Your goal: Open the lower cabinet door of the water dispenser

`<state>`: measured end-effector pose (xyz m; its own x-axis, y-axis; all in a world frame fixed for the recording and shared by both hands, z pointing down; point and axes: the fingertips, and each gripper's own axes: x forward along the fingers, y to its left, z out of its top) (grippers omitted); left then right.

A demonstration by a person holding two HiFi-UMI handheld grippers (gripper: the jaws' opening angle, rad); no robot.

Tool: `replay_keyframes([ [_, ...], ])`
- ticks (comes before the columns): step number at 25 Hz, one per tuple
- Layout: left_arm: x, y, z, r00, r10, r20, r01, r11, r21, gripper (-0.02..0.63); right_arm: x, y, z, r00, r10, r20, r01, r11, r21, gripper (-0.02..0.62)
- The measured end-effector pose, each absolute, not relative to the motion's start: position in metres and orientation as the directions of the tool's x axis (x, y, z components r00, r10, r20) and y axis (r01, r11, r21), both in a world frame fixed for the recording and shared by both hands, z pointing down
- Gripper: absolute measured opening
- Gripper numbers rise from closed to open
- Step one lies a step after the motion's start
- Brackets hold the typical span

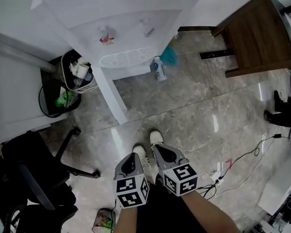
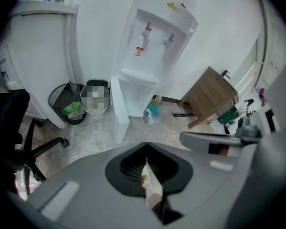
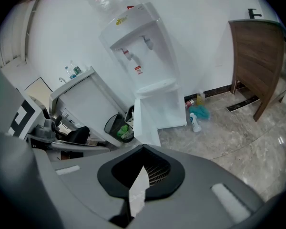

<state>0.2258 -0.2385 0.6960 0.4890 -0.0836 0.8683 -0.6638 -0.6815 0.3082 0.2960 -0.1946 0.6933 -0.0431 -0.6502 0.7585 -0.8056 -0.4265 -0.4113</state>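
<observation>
The water dispenser (image 1: 121, 13) stands against the white wall at the top of the head view. Its lower cabinet door (image 1: 111, 93) is swung open, a narrow white panel hinged at the dispenser's left edge and jutting out over the stone floor (image 1: 184, 110) toward the person. Both gripper views show the same door (image 2: 118, 111) (image 3: 145, 123) standing out from the cabinet front. The left gripper (image 1: 136, 157) and right gripper (image 1: 157, 150) hang side by side close to the person's body, above the white shoes (image 1: 156, 138) and well apart from the dispenser. Each points down at the floor. The left gripper's (image 2: 146, 163) jaws are pressed together with nothing between them, and the right gripper's (image 3: 142, 168) jaws are likewise closed and empty. A white bin (image 1: 77, 74) and a black wire bin (image 1: 56, 98) sit just left of the dispenser. A spray bottle (image 1: 158, 69) stands on the floor at its right, and a wooden table (image 1: 257, 33) is farther right.
</observation>
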Motion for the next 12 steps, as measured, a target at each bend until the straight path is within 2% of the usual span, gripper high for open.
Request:
replay_keyframes([
  [12, 0.2299, -0.2361, 0.6922, 0.501, -0.079, 0.862, -0.656, -0.684, 0.318, 0.006, 0.2905, -0.1982, 0.6881, -0.044, -0.652, 0.757, -0.816, -0.413, -0.403, -0.009],
])
